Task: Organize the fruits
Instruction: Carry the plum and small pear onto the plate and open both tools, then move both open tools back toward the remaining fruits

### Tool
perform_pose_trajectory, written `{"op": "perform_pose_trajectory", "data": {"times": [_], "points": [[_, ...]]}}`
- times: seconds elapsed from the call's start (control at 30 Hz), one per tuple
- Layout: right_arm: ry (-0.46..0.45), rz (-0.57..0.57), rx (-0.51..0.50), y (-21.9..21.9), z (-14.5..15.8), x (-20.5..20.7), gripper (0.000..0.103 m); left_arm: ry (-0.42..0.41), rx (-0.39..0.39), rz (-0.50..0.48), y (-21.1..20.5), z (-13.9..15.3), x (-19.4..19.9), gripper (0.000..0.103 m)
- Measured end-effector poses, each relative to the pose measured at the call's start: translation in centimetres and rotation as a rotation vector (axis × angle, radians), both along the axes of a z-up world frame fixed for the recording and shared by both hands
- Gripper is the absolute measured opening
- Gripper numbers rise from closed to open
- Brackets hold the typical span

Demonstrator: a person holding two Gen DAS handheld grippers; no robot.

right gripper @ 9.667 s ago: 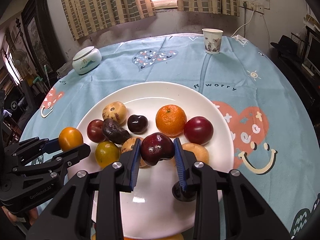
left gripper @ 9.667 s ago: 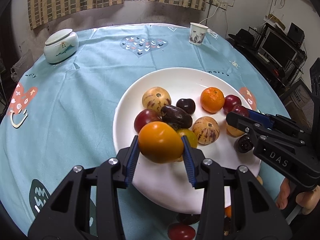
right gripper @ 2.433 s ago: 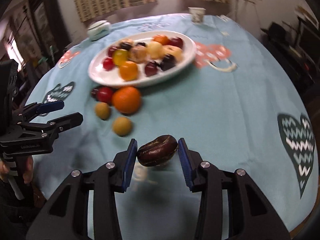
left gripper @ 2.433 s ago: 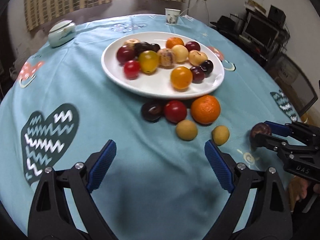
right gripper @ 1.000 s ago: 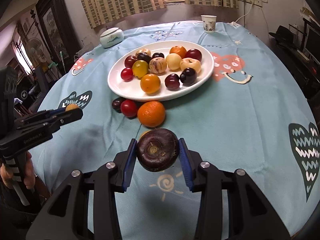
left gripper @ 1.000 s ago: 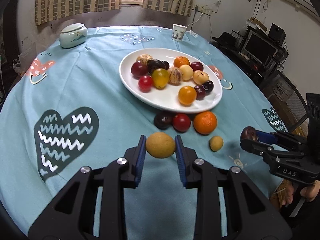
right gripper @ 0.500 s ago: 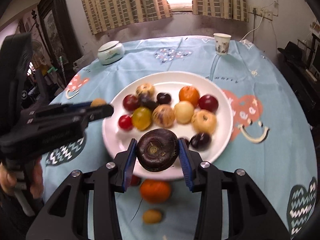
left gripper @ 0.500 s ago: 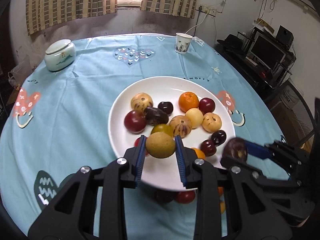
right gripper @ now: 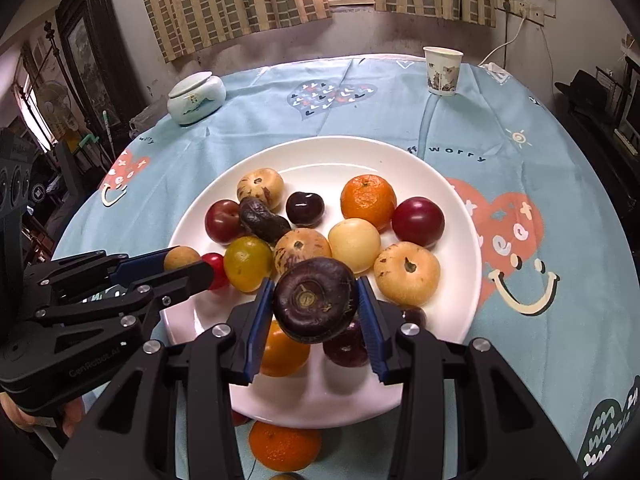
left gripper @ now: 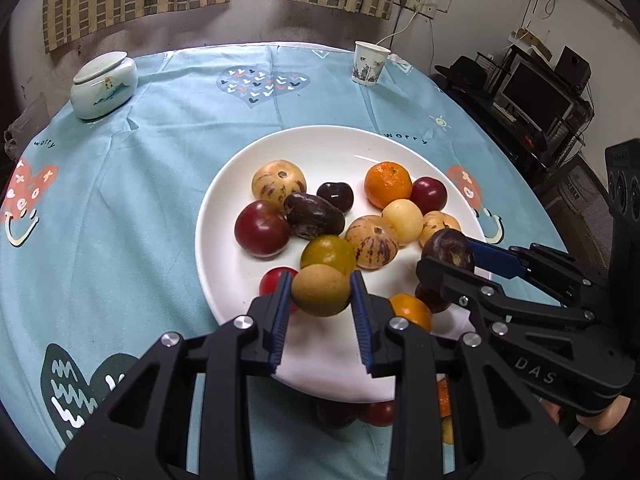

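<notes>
A white plate holds several fruits: an orange, red plums, striped melons and yellow ones. My left gripper is shut on a small tan-yellow fruit and holds it above the plate's near left rim; it also shows in the right wrist view. My right gripper is shut on a dark purple fruit above the plate's near side; that fruit also shows in the left wrist view.
More fruits lie on the blue tablecloth in front of the plate, among them an orange and a red one. A white lidded jar stands far left, a paper cup far right.
Both grippers have come closer over the plate with their fruits held. The plate fills more of both views than half a second ago.
</notes>
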State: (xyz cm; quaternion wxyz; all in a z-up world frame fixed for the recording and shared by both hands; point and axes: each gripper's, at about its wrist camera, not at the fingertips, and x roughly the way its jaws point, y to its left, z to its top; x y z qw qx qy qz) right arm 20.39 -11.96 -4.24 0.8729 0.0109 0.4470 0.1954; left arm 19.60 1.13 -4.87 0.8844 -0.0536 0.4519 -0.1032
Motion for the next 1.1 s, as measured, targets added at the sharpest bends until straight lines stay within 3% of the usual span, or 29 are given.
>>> {"op": "perform_pose_trajectory", "data": {"times": [0.1,0.17,0.23,0.5,0.53,0.57,0.7,0.77,0.9,1.1], "points": [[0.007,-0.011,-0.005,-0.2,-0.2,0.4,0.045,-0.005,0.002,-0.004,-0.2,-0.1,0.0,0.031],[-0.005,-0.023,-0.015,-0.2,-0.1,0.4,0.056,-0.021,0.006,0.001,-0.1,0.1,-0.1,0.044],[-0.029,-0.049,-0.027,-0.5,0.1,0.2,0.062,-0.042,0.011,0.016,0.1,0.4,-0.2,0.05],[-0.03,-0.055,-0.045,-1.0,1.2,-2.0,0.064,-0.065,-0.019,0.013,0.6,1.1,-1.0,0.054],[-0.031,-0.056,-0.048,-1.1,1.3,-2.5,0.065,-0.071,-0.019,0.012,0.7,1.3,-1.2,0.061],[-0.032,-0.055,-0.049,-1.1,1.4,-2.9,0.068,-0.081,-0.016,0.014,0.8,1.5,-1.5,0.07],[-0.093,-0.083,-0.092,-1.4,2.4,-5.9,0.097,-0.121,-0.026,0.036,1.4,2.3,-2.8,0.089],[-0.132,-0.093,-0.128,-1.5,2.7,-7.6,0.099,-0.114,-0.073,0.037,2.1,2.3,-3.4,0.091],[-0.109,-0.106,-0.136,-2.4,2.2,-10.9,0.101,-0.085,-0.125,0.062,3.4,1.6,-4.7,0.091],[0.009,-0.072,-0.132,-2.6,-1.6,-14.8,0.101,-0.094,-0.082,0.14,5.2,0.3,-10.2,0.096]]}}
